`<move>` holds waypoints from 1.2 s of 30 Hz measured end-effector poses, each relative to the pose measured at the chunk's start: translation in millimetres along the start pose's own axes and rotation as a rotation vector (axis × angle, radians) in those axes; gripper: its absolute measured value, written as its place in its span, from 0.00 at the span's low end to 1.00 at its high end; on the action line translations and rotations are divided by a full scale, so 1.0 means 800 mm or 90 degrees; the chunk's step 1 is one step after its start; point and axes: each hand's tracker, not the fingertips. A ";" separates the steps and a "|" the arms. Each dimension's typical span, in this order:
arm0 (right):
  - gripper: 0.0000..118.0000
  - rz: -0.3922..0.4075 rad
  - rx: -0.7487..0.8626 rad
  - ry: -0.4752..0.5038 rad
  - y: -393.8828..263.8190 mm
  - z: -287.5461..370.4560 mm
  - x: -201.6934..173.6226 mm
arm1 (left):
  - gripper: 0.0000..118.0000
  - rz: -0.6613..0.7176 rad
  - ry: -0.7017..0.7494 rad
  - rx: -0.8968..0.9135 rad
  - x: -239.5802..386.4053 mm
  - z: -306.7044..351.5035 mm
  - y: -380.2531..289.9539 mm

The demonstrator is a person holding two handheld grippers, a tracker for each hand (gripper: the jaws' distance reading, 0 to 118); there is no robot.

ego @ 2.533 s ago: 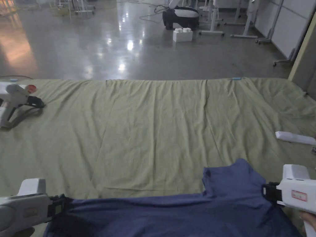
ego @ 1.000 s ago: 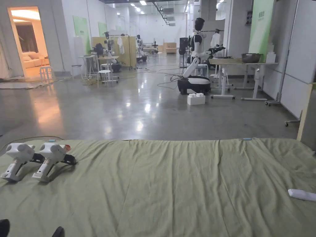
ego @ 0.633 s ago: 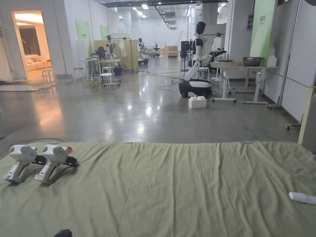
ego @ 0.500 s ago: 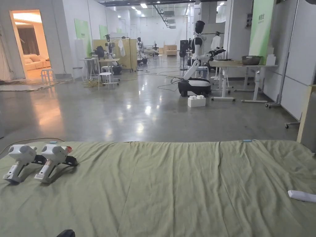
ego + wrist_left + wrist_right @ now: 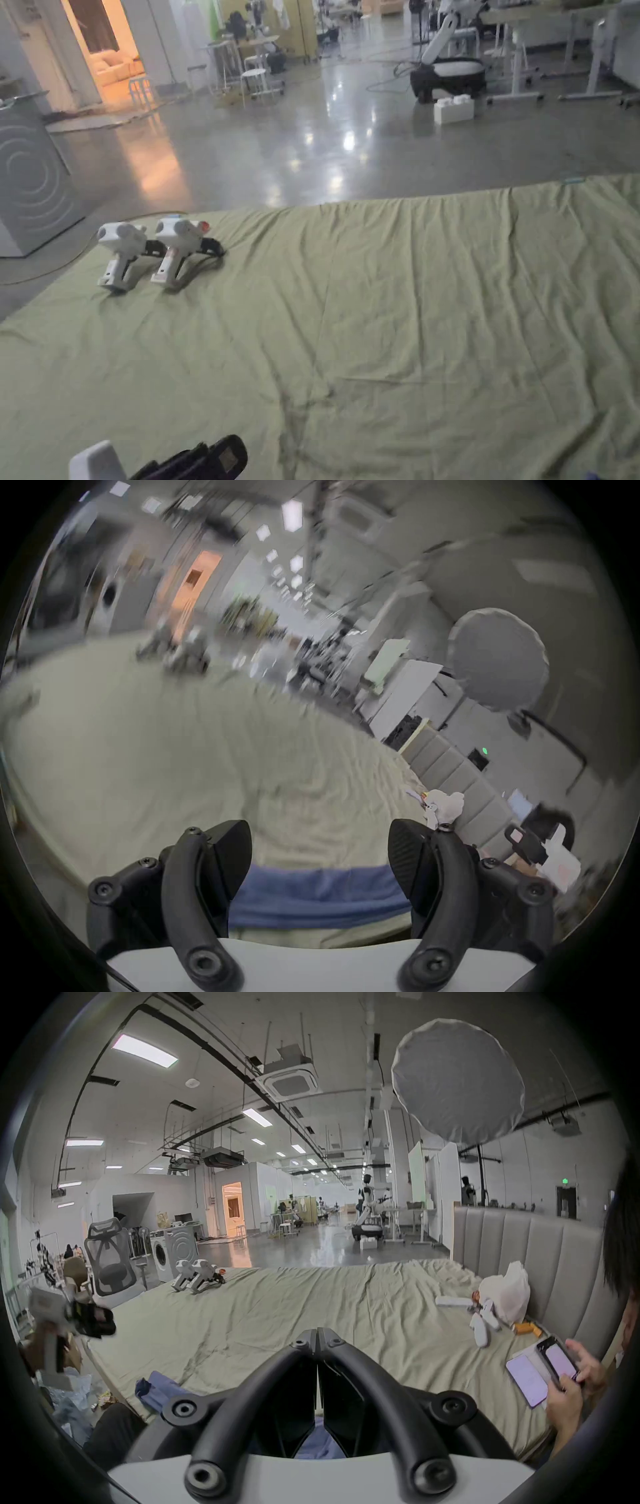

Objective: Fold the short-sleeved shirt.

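Left hand-held gripper (image 5: 318,857) jaws wide apart over blue shirt (image 5: 318,895), right hand-held gripper (image 5: 317,1338) closed

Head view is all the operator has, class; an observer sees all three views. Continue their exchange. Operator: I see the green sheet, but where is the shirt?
Observer: The shirt lies on the sheet, right in front of the left gripper.
Operator: Is that gripper holding it?
Observer: No. Its jaws stand wide apart, with the cloth seen between them, not gripped.
Operator: And the right gripper?
Observer: The right gripper has its jaws shut together. Blue cloth shows beneath them, but I cannot tell whether it is pinched.
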 end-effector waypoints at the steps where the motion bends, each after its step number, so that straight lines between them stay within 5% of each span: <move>1: 0.00 -0.006 -0.005 0.001 -0.004 0.001 0.001 | 0.72 0.044 0.019 -0.008 -0.026 -0.009 -0.013; 8: 0.00 -0.038 -0.053 0.000 -0.041 -0.003 0.018 | 0.73 0.184 0.081 -0.086 -0.138 -0.071 -0.062; 14: 0.00 -0.060 -0.064 -0.012 -0.044 -0.001 0.025 | 0.68 0.350 0.008 -0.046 -0.154 -0.094 -0.101; 18: 0.00 -0.073 -0.069 -0.014 -0.055 -0.001 0.035 | 0.49 0.414 0.006 -0.023 -0.160 -0.109 -0.113; 20: 0.00 -0.070 -0.071 -0.014 -0.044 -0.001 0.026 | 0.19 0.415 0.034 -0.040 -0.161 -0.119 -0.117; 24: 0.00 -0.063 -0.076 -0.020 -0.054 0.002 0.034 | 0.07 0.420 0.016 -0.010 -0.162 -0.105 -0.112; 30: 0.00 -0.068 -0.087 -0.023 -0.057 0.000 0.037 | 0.06 0.310 0.048 0.043 -0.130 -0.055 -0.043; 36: 0.00 -0.075 -0.108 -0.008 -0.062 -0.005 0.032 | 0.06 0.054 0.073 0.048 -0.034 -0.036 0.007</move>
